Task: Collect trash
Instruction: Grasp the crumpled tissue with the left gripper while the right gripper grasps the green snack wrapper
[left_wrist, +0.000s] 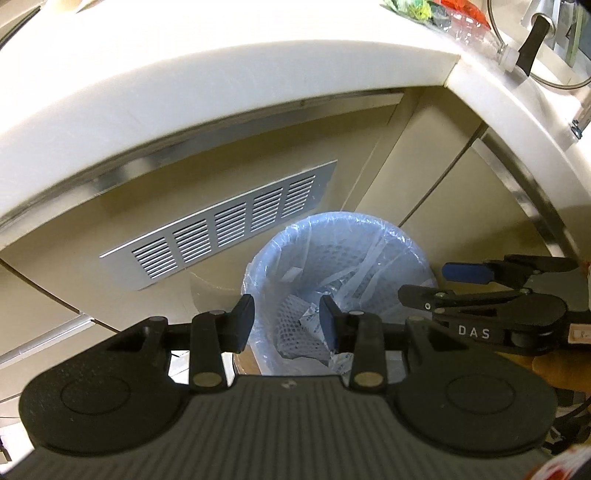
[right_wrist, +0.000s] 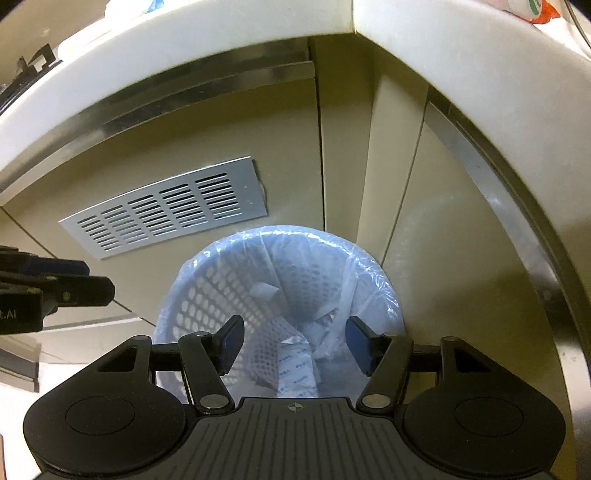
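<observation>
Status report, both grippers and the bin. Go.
Left gripper and right gripper open, empty, above the lined bin. Wrappers inside. Nothing in the way.

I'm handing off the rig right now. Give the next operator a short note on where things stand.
Left gripper: open, empty, above the bin.
Right gripper: open, empty, also above the bin.
Bin: lined, on the floor in the cabinet corner beside the vent; wrappers lie at the bottom.
Done: some trash is binned.
Left: more litter sits on the counter; fetch and drop it.
</observation>
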